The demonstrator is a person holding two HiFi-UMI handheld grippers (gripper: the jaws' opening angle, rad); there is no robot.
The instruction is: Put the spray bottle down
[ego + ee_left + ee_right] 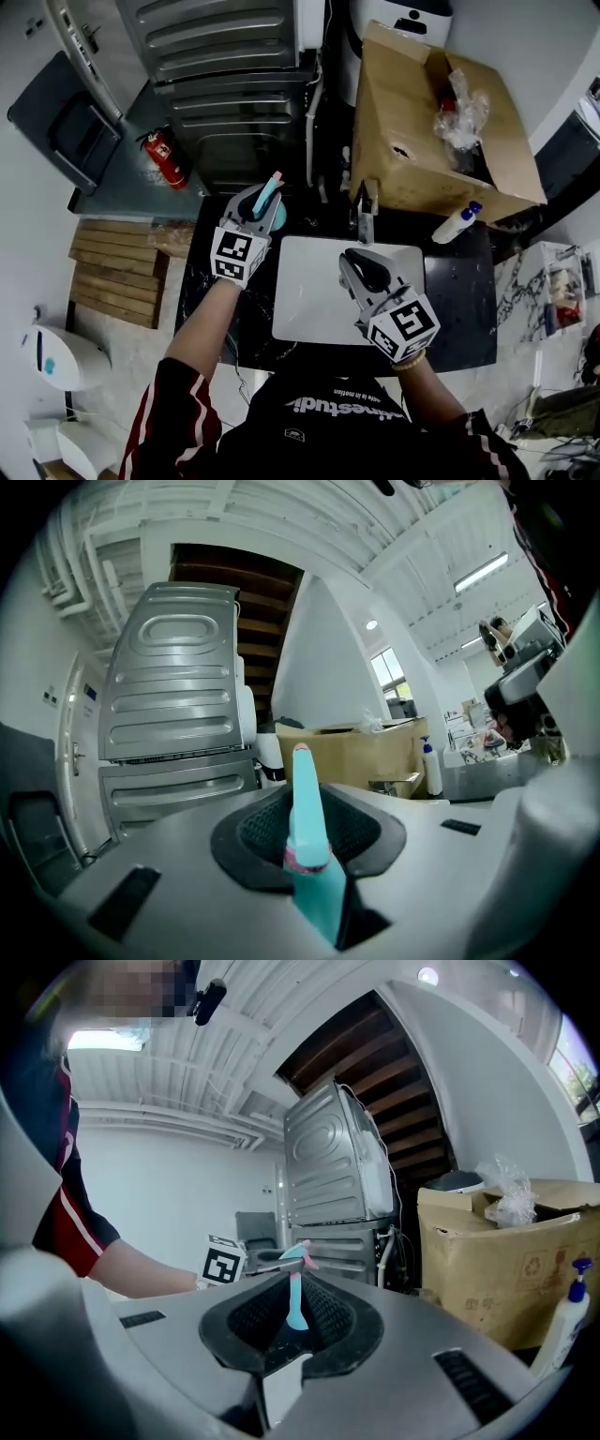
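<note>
My left gripper (265, 204) is shut on a slim teal spray bottle (269, 194) with a pink tip, above the dark counter left of the sink. In the left gripper view the spray bottle (307, 841) stands clamped between the pads and its tip points away. From the right gripper view the same spray bottle (296, 1296) hangs from the left gripper's jaws beside its marker cube (223, 1262). My right gripper (360, 266) hovers over the white sink (309, 309), and its jaws look shut with nothing between them (289, 1333).
A faucet (364, 217) stands behind the sink. A white bottle with a blue cap (457, 223) lies on the counter by an open cardboard box (412, 141). A grey ribbed appliance (225, 75) stands behind, with a red fire extinguisher (164, 157) at its left.
</note>
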